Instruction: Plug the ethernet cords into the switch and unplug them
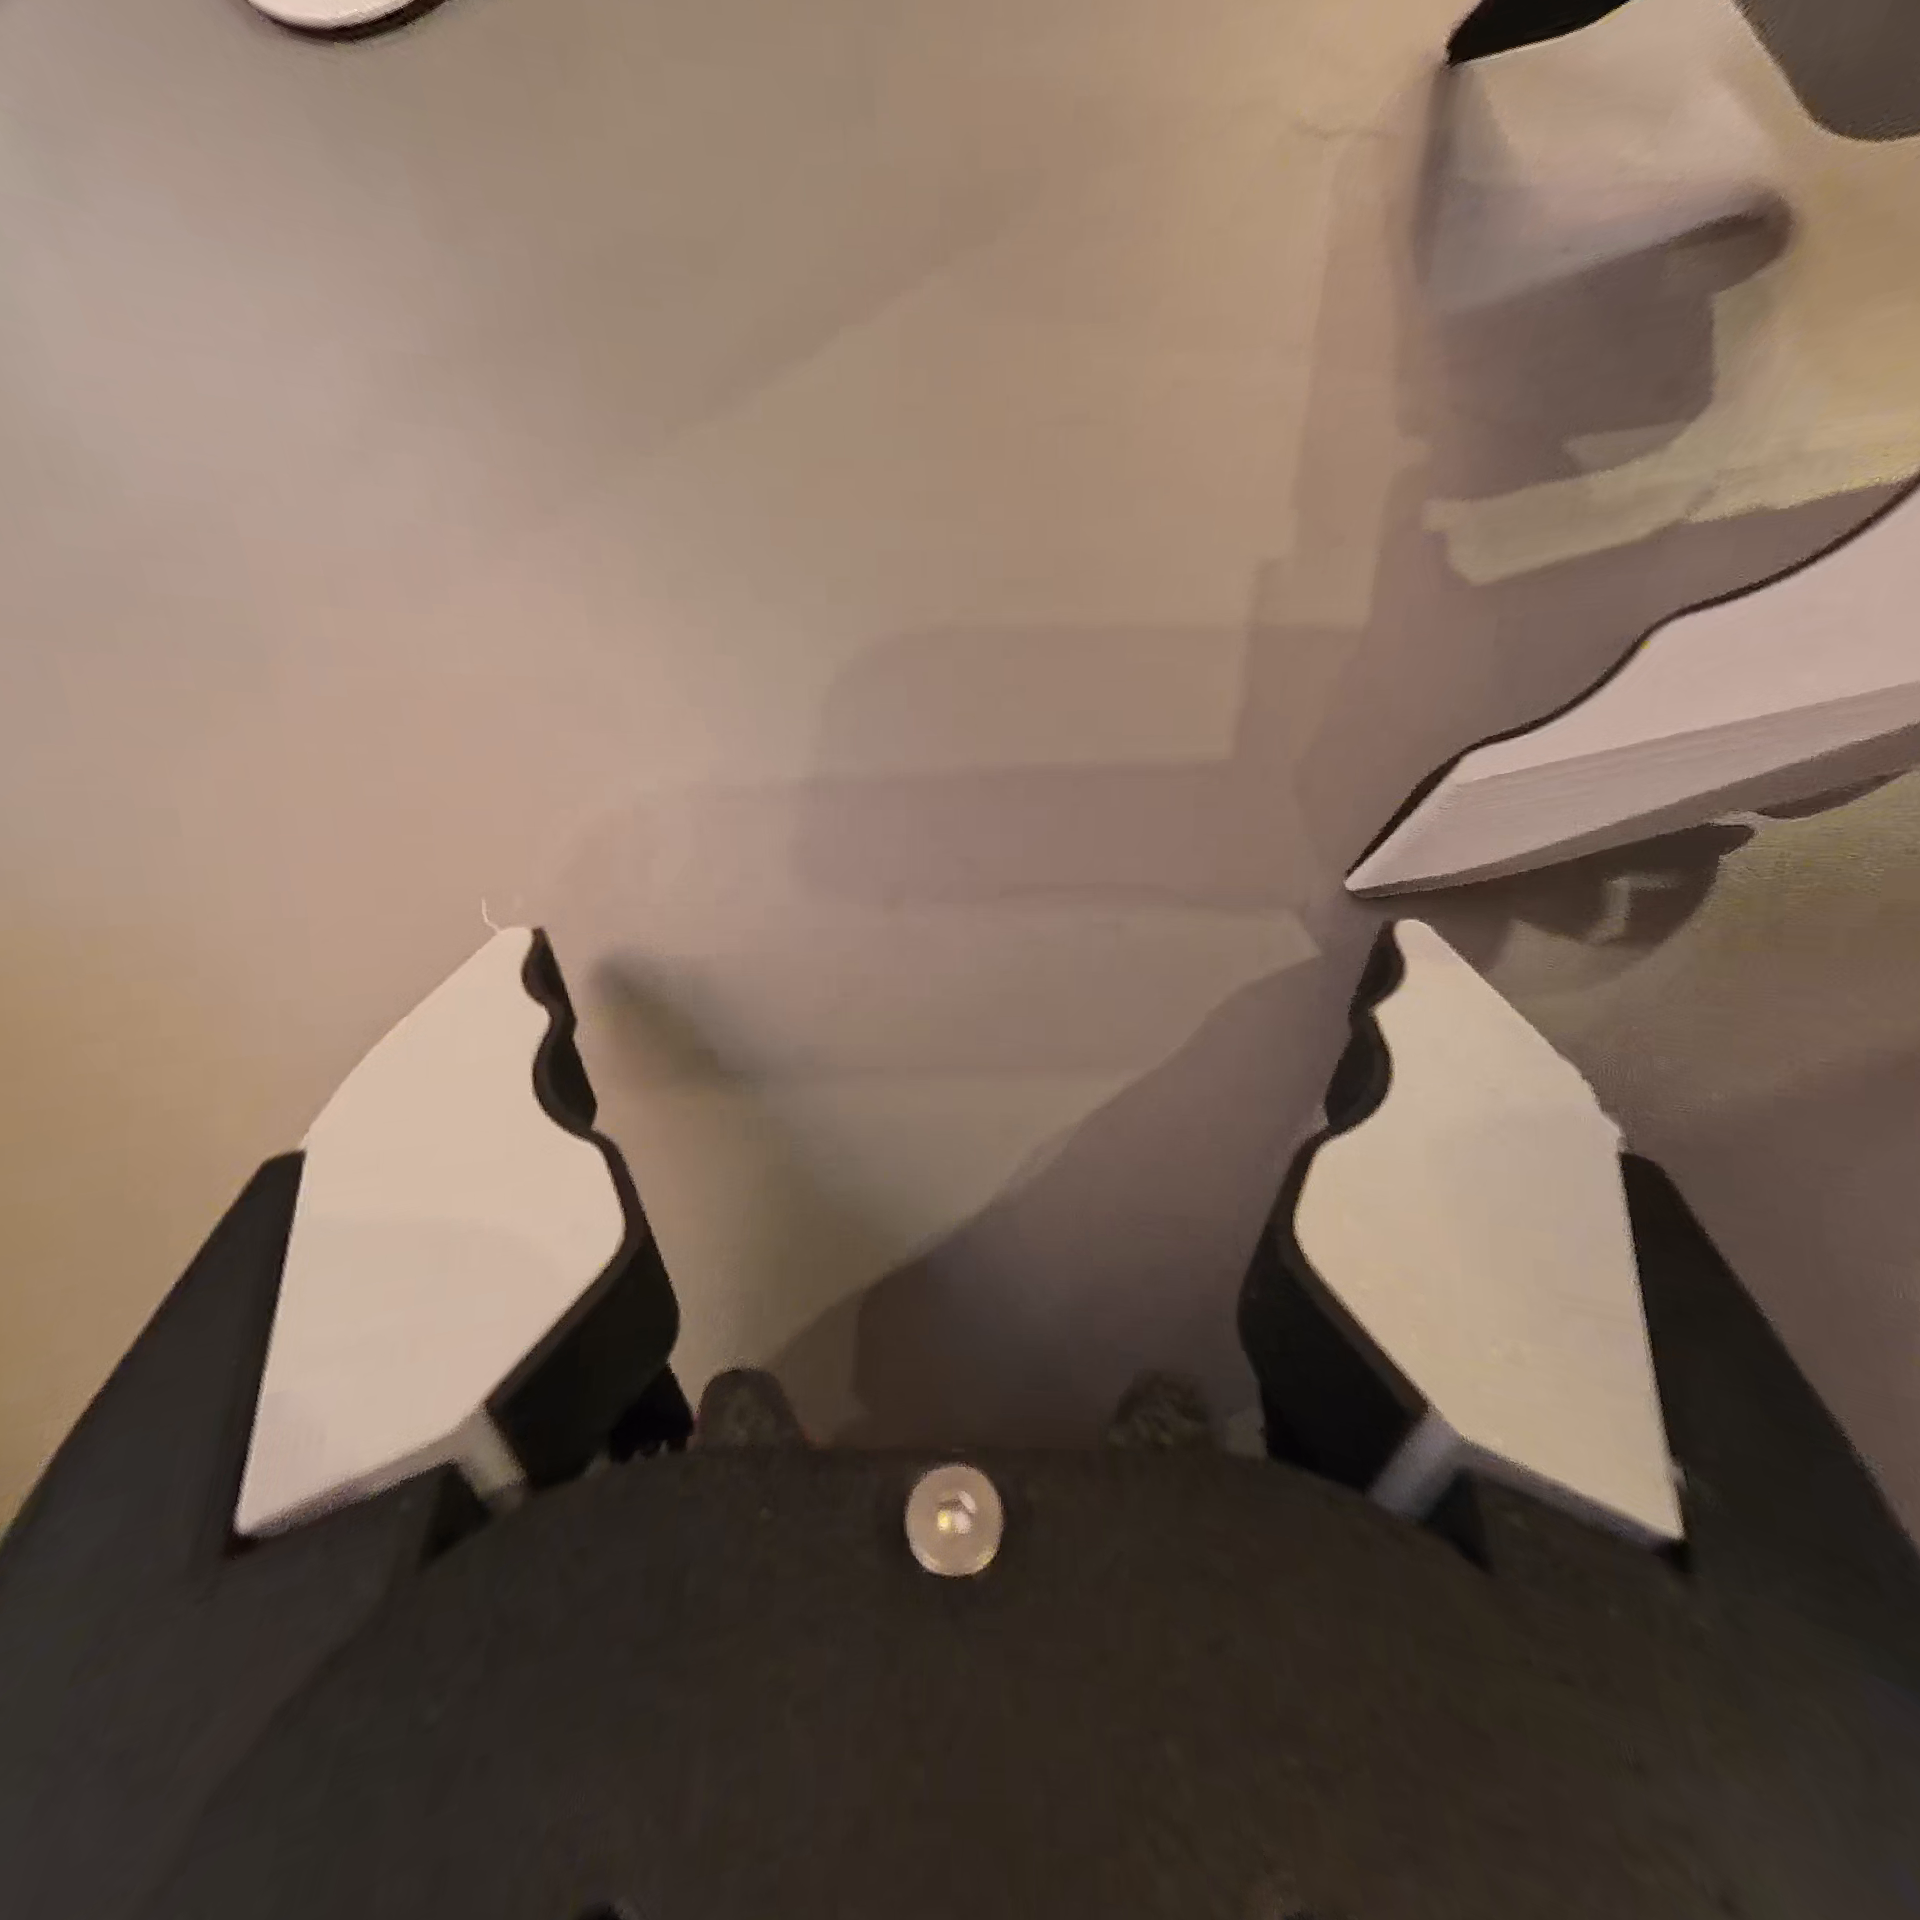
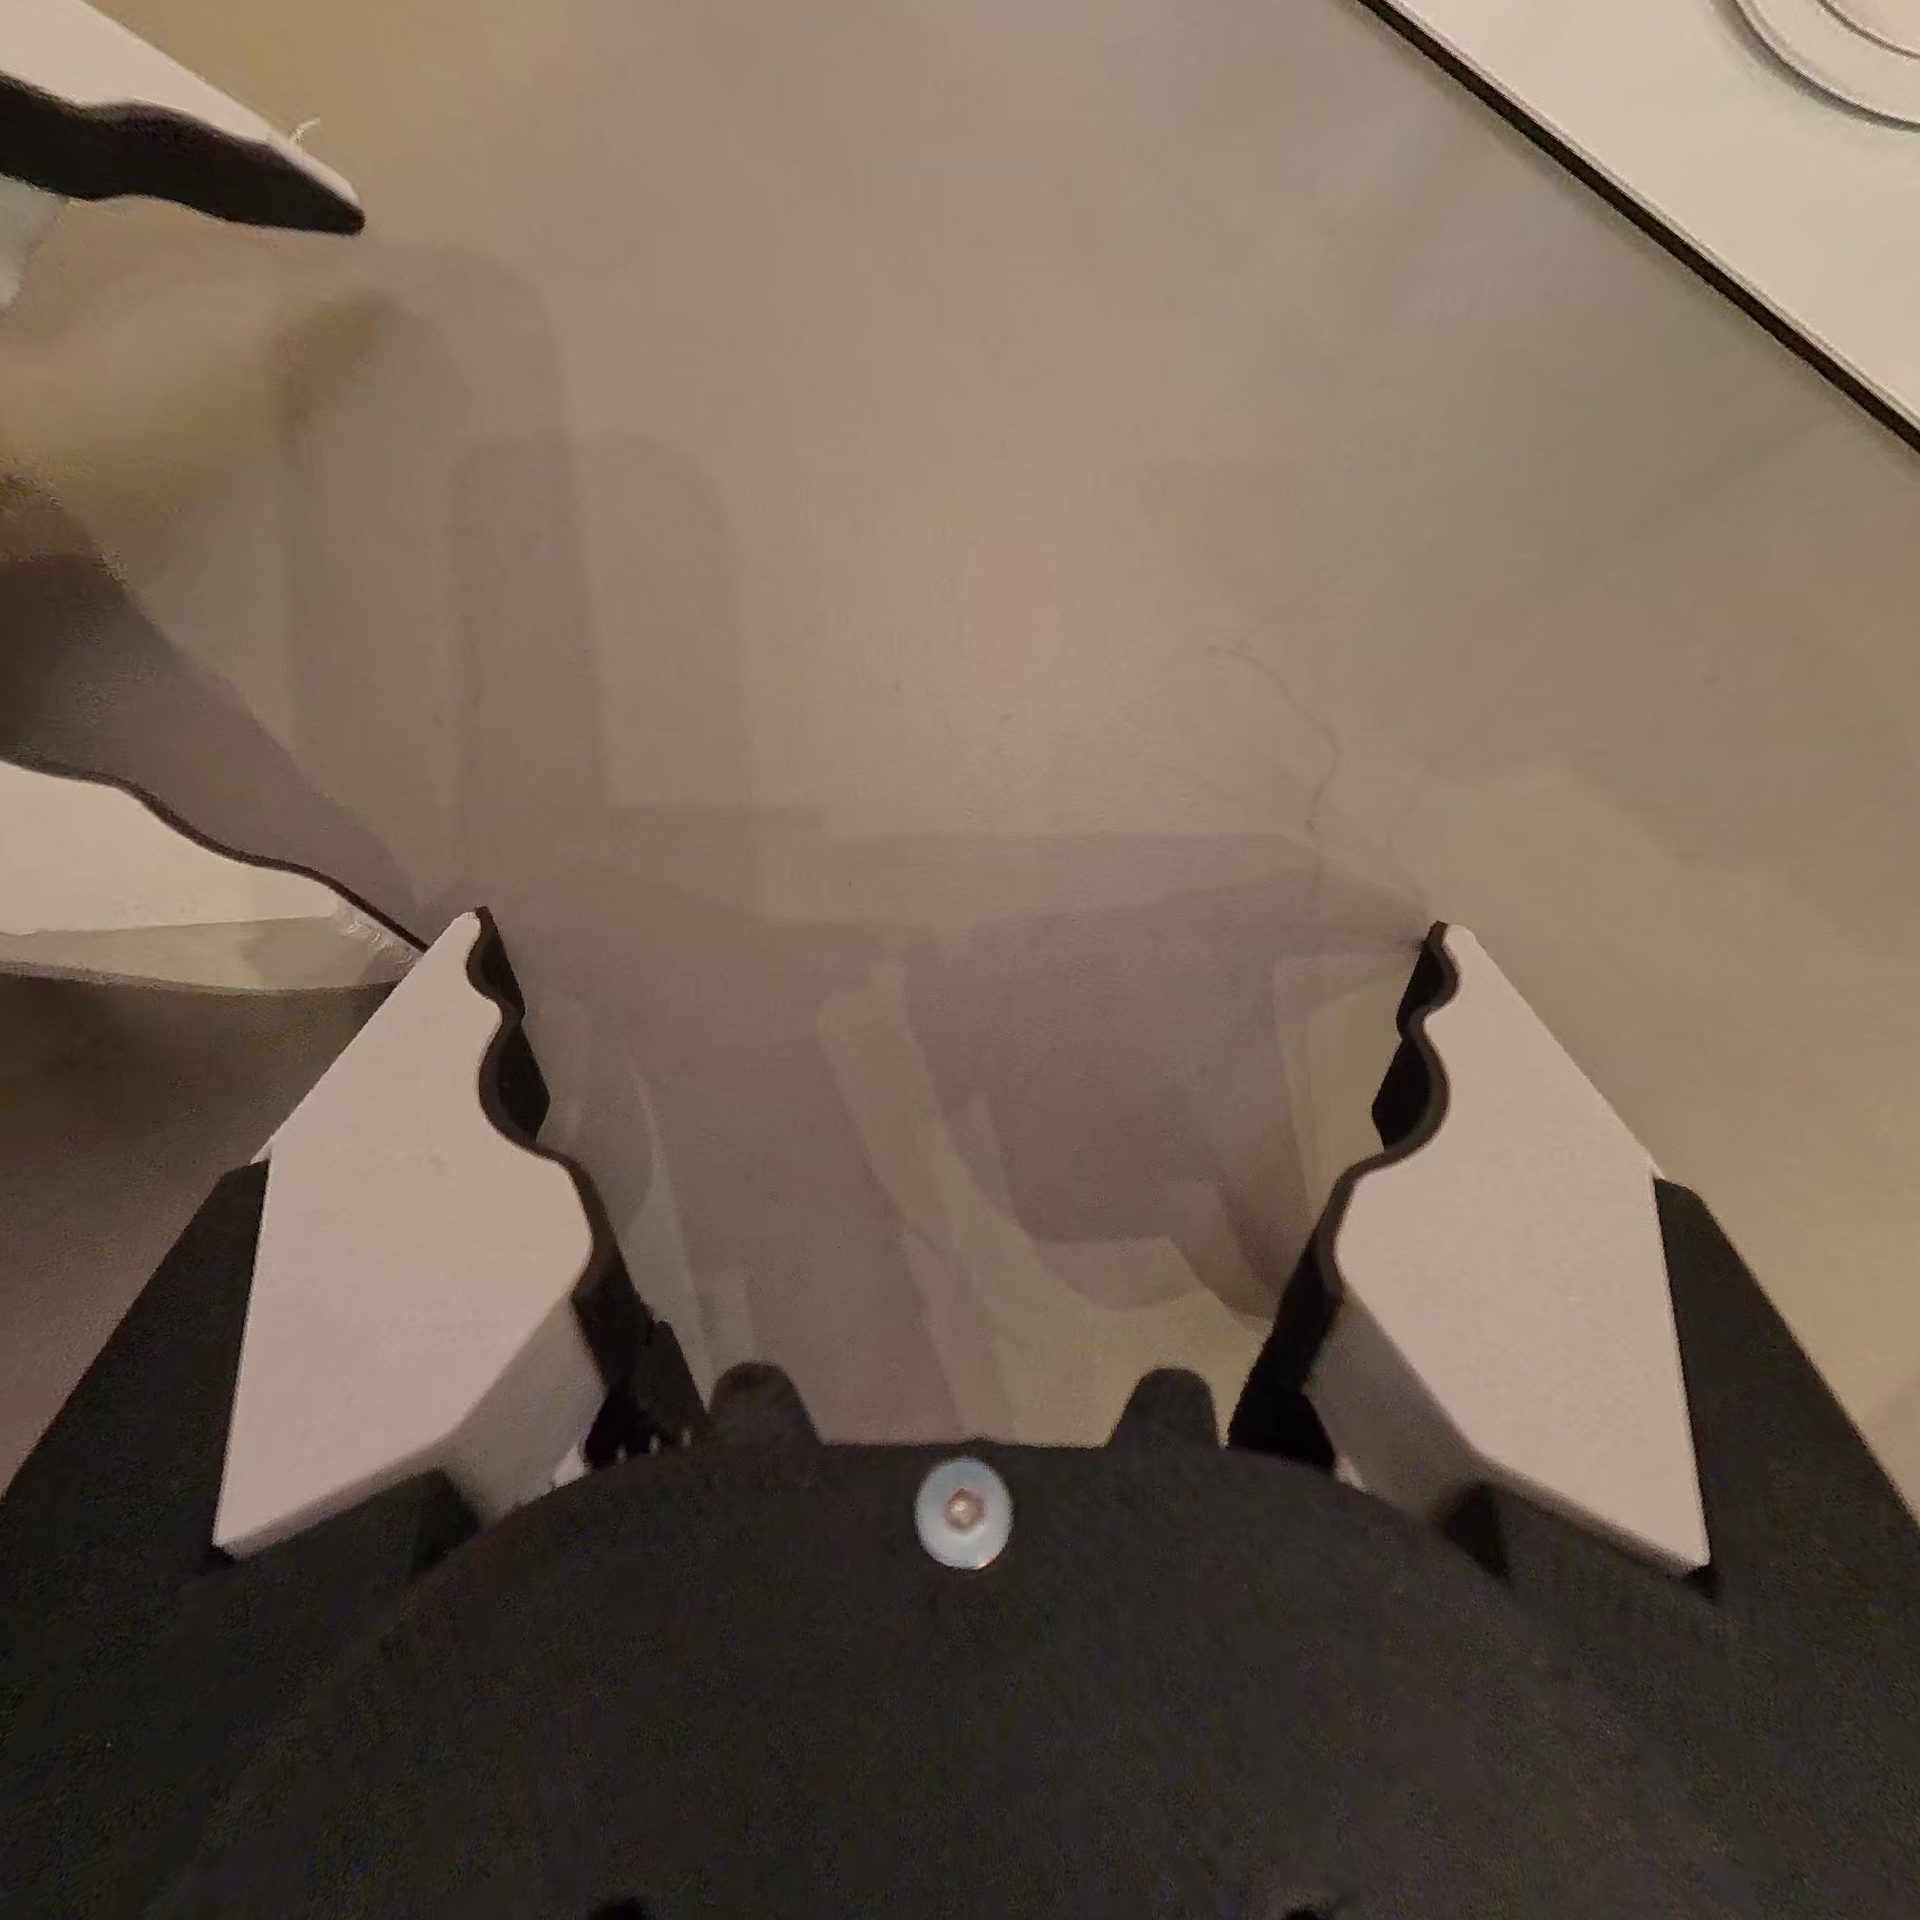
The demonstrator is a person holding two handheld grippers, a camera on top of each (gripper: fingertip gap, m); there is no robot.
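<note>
Between spread fingers of left gripper (image 1: 956, 935): bare tabletop (image 1: 727, 520). Right gripper (image 2: 956, 925) wide too, empty; surroundings blurred, perhaps glossy.

Left hand-held gripper (image 1: 961, 935): jaws spread wide, nothing between them, white fingers (image 1: 457, 1195) with wavy black inner pads, pointed down close over the bare table (image 1: 623, 416). Right hand-held gripper (image 2: 956, 925): likewise spread wide and empty, white fingers (image 2: 416, 1195) angled outward from the black body, pointed down at the table near its dark-rimmed edge at upper right. Both held close together: fingers of the right one reaching in from the right side of the left wrist view, one tip just beside the left one's right fingertip; fingers of the left one entering from the left side of the right wrist view.
</note>
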